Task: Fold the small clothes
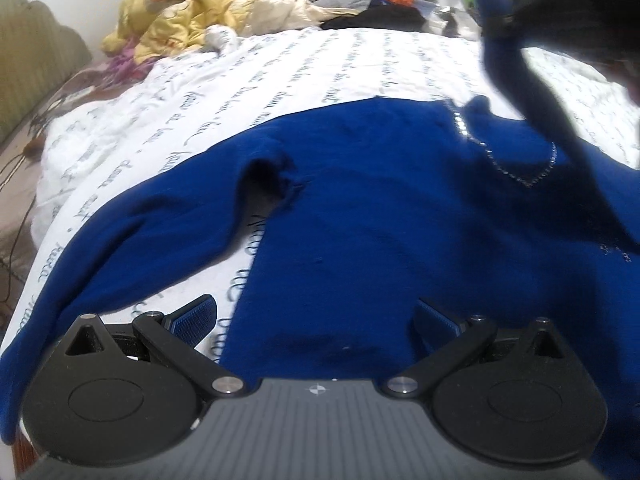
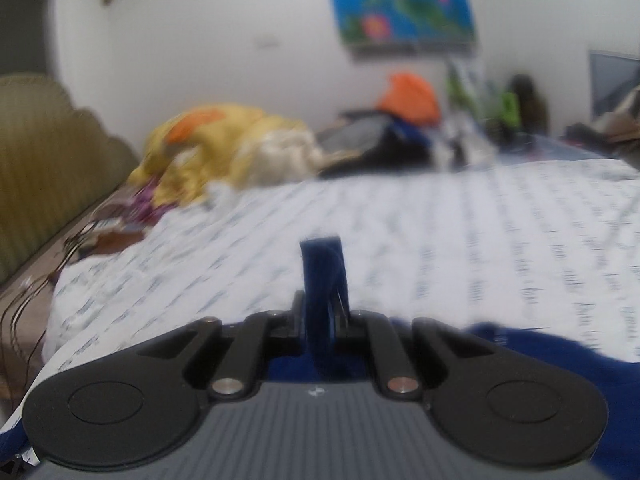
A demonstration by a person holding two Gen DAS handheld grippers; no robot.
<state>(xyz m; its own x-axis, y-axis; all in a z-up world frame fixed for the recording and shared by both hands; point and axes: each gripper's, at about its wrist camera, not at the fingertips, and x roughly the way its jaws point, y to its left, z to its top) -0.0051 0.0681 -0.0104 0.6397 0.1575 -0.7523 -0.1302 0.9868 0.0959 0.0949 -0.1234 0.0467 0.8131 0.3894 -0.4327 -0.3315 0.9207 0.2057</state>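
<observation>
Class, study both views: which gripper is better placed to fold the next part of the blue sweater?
Probably the right gripper: it is shut on a sleeve of the blue sweater, ready to carry it across. The left gripper hangs open above the sweater, holding nothing.

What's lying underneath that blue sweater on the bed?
Under the blue sweater lies a white bedsheet printed with rows of script; it shows through the gap beside the sleeve. Whatever sits beneath the sweater's middle is covered, so I cannot tell.
</observation>
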